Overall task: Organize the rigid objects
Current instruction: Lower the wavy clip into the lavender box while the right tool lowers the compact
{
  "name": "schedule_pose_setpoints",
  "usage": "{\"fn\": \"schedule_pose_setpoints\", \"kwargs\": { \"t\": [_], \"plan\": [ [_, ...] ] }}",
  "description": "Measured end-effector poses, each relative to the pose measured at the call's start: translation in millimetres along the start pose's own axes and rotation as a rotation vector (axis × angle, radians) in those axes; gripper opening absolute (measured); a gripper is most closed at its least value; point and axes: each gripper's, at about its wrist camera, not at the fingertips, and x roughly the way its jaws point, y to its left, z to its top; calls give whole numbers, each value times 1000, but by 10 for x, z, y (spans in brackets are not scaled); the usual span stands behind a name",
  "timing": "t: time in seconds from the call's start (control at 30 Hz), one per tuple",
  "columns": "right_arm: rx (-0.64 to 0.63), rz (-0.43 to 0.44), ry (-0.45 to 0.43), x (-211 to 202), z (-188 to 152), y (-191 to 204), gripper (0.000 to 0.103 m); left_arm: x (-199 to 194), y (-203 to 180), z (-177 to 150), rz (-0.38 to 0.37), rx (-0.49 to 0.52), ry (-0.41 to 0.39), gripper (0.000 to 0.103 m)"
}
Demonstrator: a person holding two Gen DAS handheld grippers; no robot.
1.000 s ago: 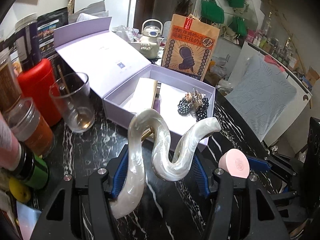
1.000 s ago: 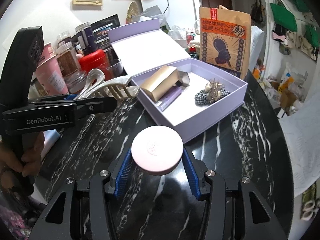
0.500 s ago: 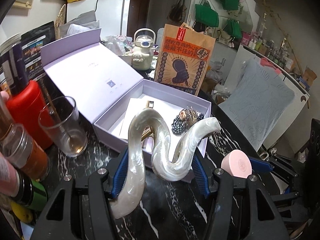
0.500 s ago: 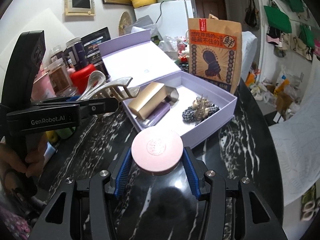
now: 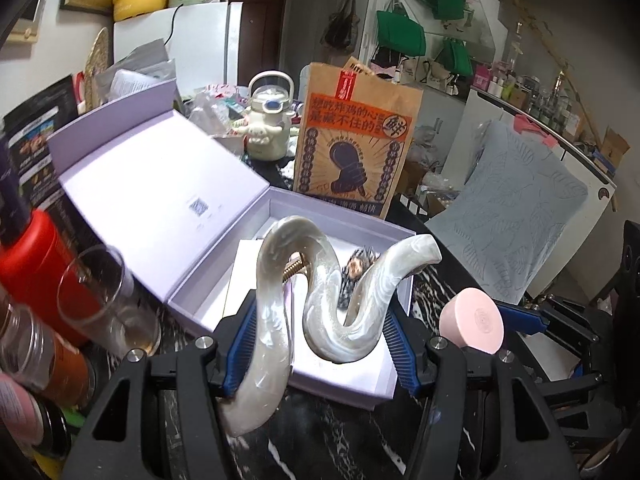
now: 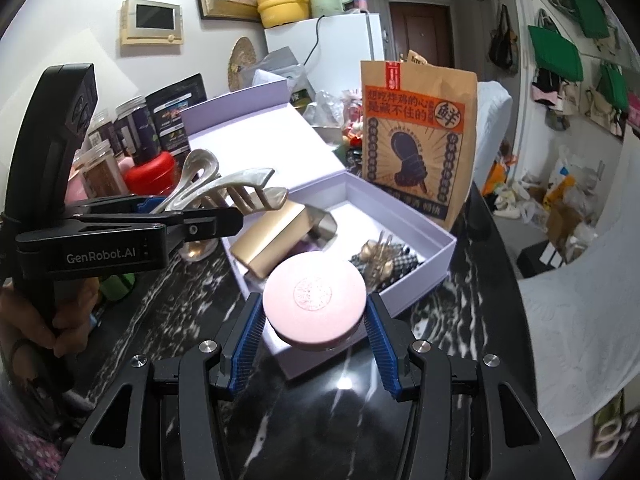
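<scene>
My left gripper [image 5: 320, 340] is shut on a pearly white wavy hair claw [image 5: 316, 300], held above the near wall of an open lilac box [image 5: 216, 288]. In the right wrist view the same hair claw [image 6: 224, 188] sticks out of the left gripper [image 6: 224, 220] over the box's left side. My right gripper [image 6: 316, 332] is shut on a round pink compact [image 6: 314, 294], just above the box's near corner [image 6: 420, 284]. Inside the box lie a gold clip [image 6: 272, 240], a purple item and a black-and-white checked scrunchie [image 6: 384, 264]. The compact [image 5: 472, 324] shows at the right in the left wrist view.
A drinking glass [image 5: 100, 300], a red canister [image 5: 28, 264] and several jars crowd the left of the black marble table [image 6: 340, 420]. An orange-printed paper bag [image 6: 416, 136] and a small teapot [image 5: 268, 120] stand behind the box. A person's hand [image 6: 36, 316] grips the left handle.
Both grippers have moved forward and risen toward the lilac box, each still holding its object. The box now lies closer beneath the claw and the compact.
</scene>
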Motion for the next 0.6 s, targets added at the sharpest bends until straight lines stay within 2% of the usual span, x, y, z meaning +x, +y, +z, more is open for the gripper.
{"fn": "schedule_pose_setpoints", "kwargs": {
  "t": [0.2, 0.6],
  "plan": [
    [0, -10, -21, 67, 161, -162, 50, 134, -51, 221, -14, 22, -26, 58],
    [10, -27, -39, 246, 417, -436, 50, 431, -80, 508, 12, 41, -52, 58]
  ]
}}
